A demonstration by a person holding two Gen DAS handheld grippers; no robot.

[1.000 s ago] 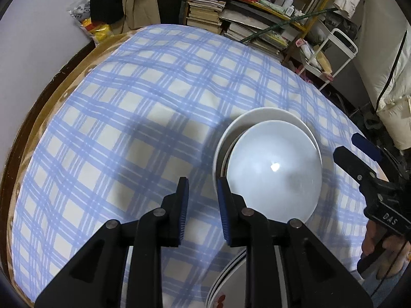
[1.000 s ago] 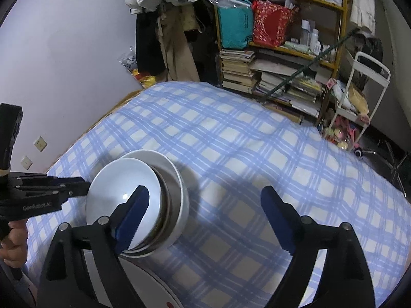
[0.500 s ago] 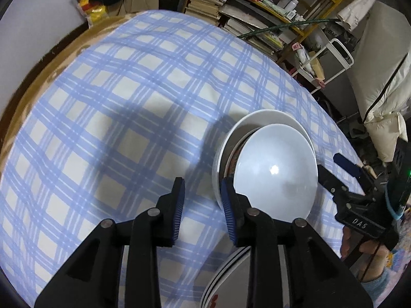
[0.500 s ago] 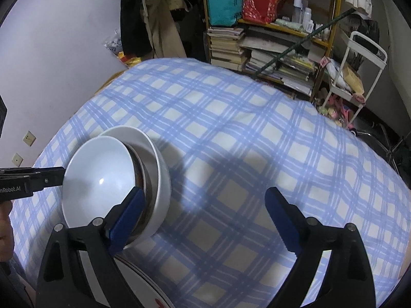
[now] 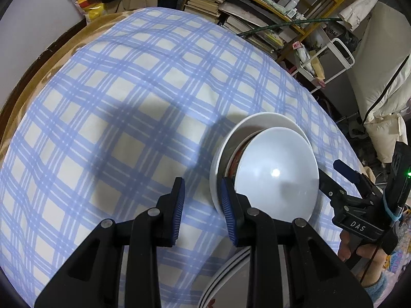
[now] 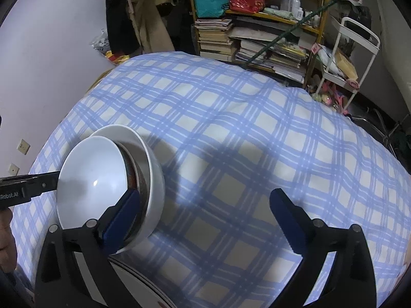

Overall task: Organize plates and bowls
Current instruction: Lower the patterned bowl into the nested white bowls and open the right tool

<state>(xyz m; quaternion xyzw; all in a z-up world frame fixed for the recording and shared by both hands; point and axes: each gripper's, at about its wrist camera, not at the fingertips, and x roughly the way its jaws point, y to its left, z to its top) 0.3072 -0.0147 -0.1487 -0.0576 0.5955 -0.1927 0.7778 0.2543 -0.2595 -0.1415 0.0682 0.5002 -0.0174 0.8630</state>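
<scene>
- Blue-padded left gripper (image 5: 201,206): jaws partly apart and empty, beside the bowl stack (image 5: 267,172), whose rim its right pad hides.
- Right gripper (image 6: 204,218): jaws just opened wide, empty; its left pad lies over the stack's near side, contact unclear, probably released.
- Top white bowl (image 6: 92,177) sits tilted, nested in the others on the checked cloth (image 6: 231,133).
- Plates (image 5: 226,279) lie nearest.
- Legible: "DAS" on the right gripper, "Robot.AI" on the left.

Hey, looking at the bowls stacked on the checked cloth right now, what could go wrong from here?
1. The top white bowl sits off-centre in the larger white bowl, over a darker dish; a nudge could tip or slide it.
2. The right hand-held gripper, its jaws just opening wide, has one finger against the stack and might knock it.
3. The left hand-held gripper is open beside the rim, gripping nothing, so nothing steadies the stack.
</scene>
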